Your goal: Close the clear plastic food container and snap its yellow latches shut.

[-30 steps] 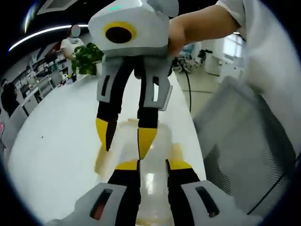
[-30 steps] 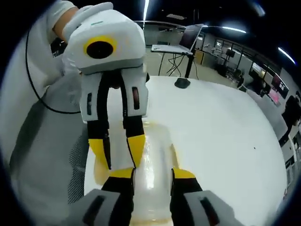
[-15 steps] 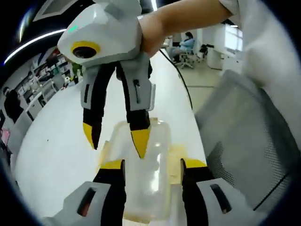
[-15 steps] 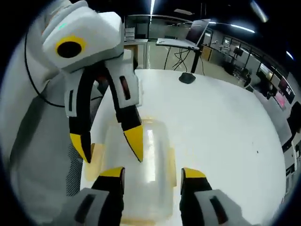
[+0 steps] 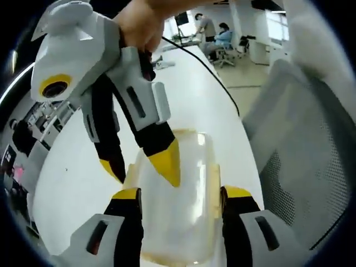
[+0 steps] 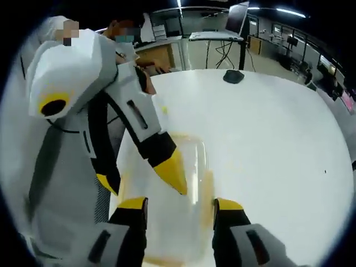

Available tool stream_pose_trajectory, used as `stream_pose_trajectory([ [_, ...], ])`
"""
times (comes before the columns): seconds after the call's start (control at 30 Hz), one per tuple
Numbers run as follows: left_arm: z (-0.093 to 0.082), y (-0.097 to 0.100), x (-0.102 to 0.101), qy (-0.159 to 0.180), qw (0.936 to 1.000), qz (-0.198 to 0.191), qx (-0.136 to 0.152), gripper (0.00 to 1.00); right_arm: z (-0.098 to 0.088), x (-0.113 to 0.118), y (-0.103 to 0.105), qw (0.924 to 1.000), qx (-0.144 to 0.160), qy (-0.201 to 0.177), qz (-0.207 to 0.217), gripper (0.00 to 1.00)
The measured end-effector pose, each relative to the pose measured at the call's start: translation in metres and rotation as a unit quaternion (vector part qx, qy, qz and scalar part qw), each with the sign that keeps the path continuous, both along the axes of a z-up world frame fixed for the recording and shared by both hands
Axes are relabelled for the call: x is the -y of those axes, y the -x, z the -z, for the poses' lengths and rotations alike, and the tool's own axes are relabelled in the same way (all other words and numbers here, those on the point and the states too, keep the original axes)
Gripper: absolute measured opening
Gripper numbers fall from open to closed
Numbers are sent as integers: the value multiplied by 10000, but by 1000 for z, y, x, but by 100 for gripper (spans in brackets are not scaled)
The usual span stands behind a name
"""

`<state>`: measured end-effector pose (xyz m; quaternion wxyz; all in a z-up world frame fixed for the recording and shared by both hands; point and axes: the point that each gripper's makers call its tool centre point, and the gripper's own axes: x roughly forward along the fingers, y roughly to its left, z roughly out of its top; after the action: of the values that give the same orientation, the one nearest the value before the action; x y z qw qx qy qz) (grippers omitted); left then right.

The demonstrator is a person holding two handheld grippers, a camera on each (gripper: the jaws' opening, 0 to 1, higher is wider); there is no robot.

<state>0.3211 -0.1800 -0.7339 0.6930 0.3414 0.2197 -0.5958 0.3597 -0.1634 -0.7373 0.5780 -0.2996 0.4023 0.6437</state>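
Observation:
The clear plastic container (image 5: 183,222) lies on the white table (image 5: 72,183) with its lid on top. A pale yellow latch (image 5: 214,186) runs down its right side. In the left gripper view my left gripper (image 5: 181,194) is open, one jaw on either side of the container. My right gripper (image 5: 143,172) comes in from the upper left, open, with one yellow fingertip (image 5: 166,162) over the lid. In the right gripper view the container (image 6: 172,228) sits between the open jaws of my right gripper (image 6: 180,204). My left gripper (image 6: 146,188) reaches in tilted, its fingertip (image 6: 175,175) above the lid.
A grey mesh chair (image 5: 300,167) stands close by the table's edge, also seen as the chair (image 6: 61,183). A black cable (image 5: 214,69) trails across the table. A black stand base (image 6: 233,77) sits at the far end. People sit at desks (image 5: 214,33) behind.
Both grippers' jaws have spread from narrow over the lid to wide apart. Each gripper has tilted sideways as seen from the other.

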Motion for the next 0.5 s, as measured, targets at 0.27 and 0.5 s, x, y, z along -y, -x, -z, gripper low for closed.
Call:
stream_pose_trajectory([
  [0.27, 2, -1, 0, -176, 9997, 80, 135, 54, 3, -2, 1, 9993, -255, 228, -132, 46],
  [0.5, 2, 0, 2, -337, 9992, 179, 134, 53, 4, -2, 3, 9983, -325, 449, -164, 44],
])
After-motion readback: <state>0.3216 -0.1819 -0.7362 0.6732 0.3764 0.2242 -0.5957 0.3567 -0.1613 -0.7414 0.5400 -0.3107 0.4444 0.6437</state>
